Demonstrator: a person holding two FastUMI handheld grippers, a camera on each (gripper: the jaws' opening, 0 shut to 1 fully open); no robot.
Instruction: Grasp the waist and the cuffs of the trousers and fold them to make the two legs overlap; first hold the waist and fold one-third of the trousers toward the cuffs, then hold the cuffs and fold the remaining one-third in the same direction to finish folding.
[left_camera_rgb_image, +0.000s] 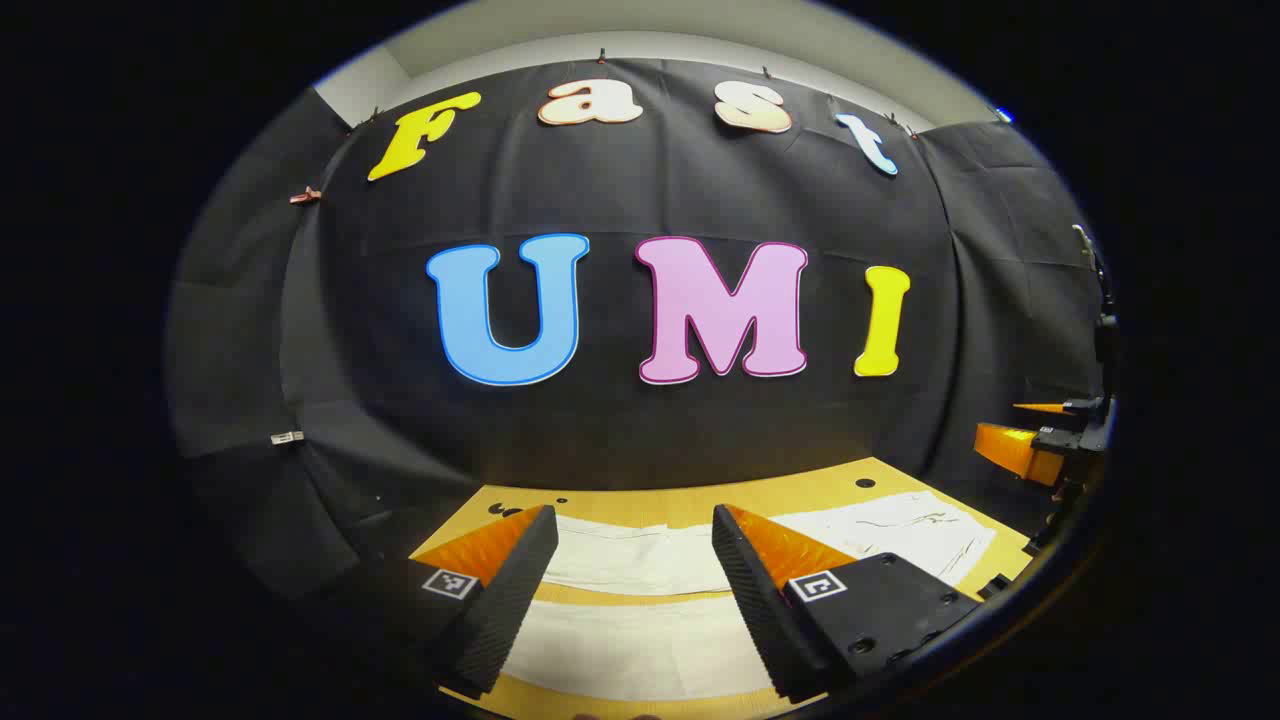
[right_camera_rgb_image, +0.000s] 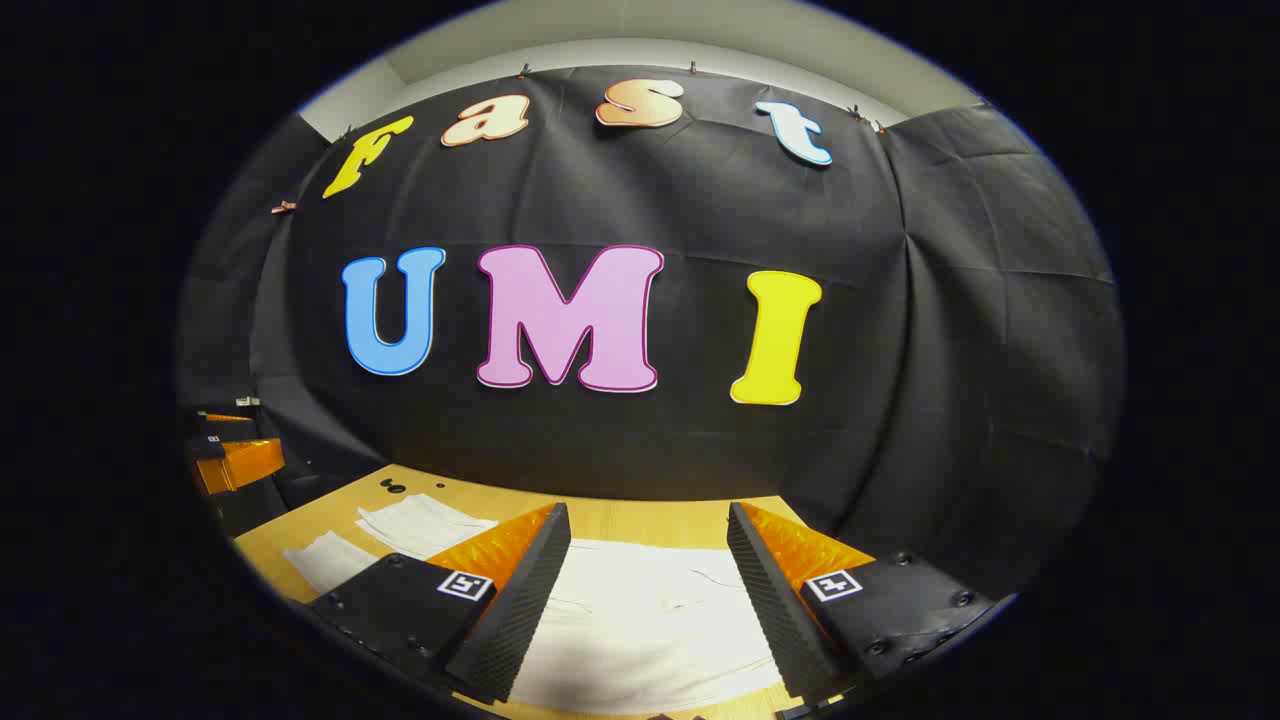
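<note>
Two grippers hang above the trousers (left_camera_rgb_image: 640, 560), which lie spread flat on the table (left_camera_rgb_image: 700, 505) with the legs side by side, not yet overlapped. Over the trousers' leg end, the left gripper (left_camera_rgb_image: 635, 590) has its jaws spread wide and holds nothing. Over the broader end, likely the waist, the right gripper (right_camera_rgb_image: 650, 600) is likewise released. Judging by this, each is posed to take one end for the first lengthwise fold.

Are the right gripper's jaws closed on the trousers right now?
No, in the right gripper view the right gripper has its jaws spread wide apart above the white trousers, gripping nothing.
</note>
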